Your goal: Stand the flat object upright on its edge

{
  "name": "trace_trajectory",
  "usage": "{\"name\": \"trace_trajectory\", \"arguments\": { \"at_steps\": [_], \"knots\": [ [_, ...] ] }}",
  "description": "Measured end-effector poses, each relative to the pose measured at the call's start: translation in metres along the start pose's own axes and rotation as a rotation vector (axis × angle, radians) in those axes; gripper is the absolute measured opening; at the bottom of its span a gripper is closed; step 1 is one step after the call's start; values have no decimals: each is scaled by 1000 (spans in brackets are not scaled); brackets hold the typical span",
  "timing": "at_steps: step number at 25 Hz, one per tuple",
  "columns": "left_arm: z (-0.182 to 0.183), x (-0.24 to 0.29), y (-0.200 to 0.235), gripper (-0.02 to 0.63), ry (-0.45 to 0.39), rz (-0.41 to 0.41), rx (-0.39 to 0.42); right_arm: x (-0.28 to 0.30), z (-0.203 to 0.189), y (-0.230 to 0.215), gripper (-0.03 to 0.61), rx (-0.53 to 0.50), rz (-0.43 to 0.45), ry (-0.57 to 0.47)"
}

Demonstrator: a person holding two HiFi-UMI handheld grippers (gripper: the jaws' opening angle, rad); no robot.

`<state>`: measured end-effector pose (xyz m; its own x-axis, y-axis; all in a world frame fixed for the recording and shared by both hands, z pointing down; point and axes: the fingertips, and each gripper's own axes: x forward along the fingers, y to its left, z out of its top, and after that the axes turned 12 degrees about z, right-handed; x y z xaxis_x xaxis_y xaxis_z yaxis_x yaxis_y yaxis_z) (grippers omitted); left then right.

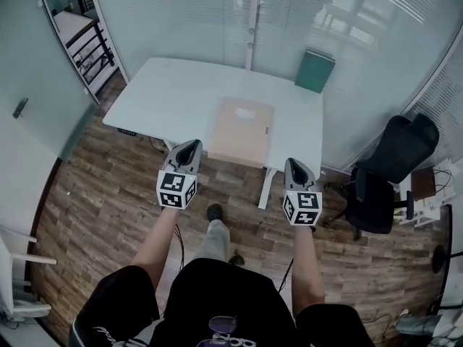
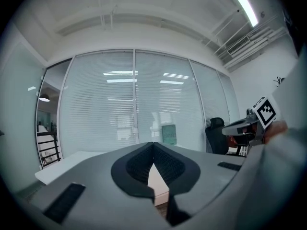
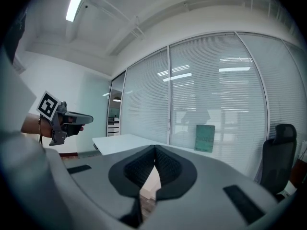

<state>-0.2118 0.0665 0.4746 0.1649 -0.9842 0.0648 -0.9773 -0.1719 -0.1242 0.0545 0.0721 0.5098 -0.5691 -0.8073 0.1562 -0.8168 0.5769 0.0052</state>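
Standing back from the white table (image 1: pixel 166 92), well short of its near edge. Holding the left gripper (image 1: pixel 191 150) at 7 o'clock and the right gripper (image 1: pixel 296 168) at 5 o'clock of the head view, over the wood floor (image 1: pixel 108 215) and well apart from the table top. Read both as clenched on nothing: tips pressed together in each gripper view, with only a sliver of table and floor visible through the gap beneath.

Found the tan flat object (image 1: pixel 241 130) lying on the table at the centre of the head view, toward the near edge, roughly between the two grippers' lines of aim. Touched by neither gripper. Also noted a green book (image 1: pixel 315 71) propped upright against the glass wall (image 1: pixel 188 20) at 1 o'clock, at the table's far right. Judged not the piece to stand up, being on edge already.

Progress: judged as nothing done. Left to do: step up to the table, open the jaws, get hold of or pry up one edge, tip onto that edge, steady, let go.

Orientation: lies broad face up, with a pale label near the far end. Runs long from 6 to 12 o'clock, far end leaning slightly toward 1. Ends at or very near the table's near edge at 6; cannot tell whether overhanging. Judged that near short edge the handiest for a first grip.
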Motion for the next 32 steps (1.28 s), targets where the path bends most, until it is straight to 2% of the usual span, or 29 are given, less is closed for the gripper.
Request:
{"name": "trace_trajectory", "arguments": {
  "at_steps": [20,32],
  "knots": [
    [-17,101,1,21,57,-54,8,70,-10,-51,21,44,-13,48],
    [-42,156,18,21,113,-71,-28,123,-23,-74,21,75,-13,83]
  ]
}}
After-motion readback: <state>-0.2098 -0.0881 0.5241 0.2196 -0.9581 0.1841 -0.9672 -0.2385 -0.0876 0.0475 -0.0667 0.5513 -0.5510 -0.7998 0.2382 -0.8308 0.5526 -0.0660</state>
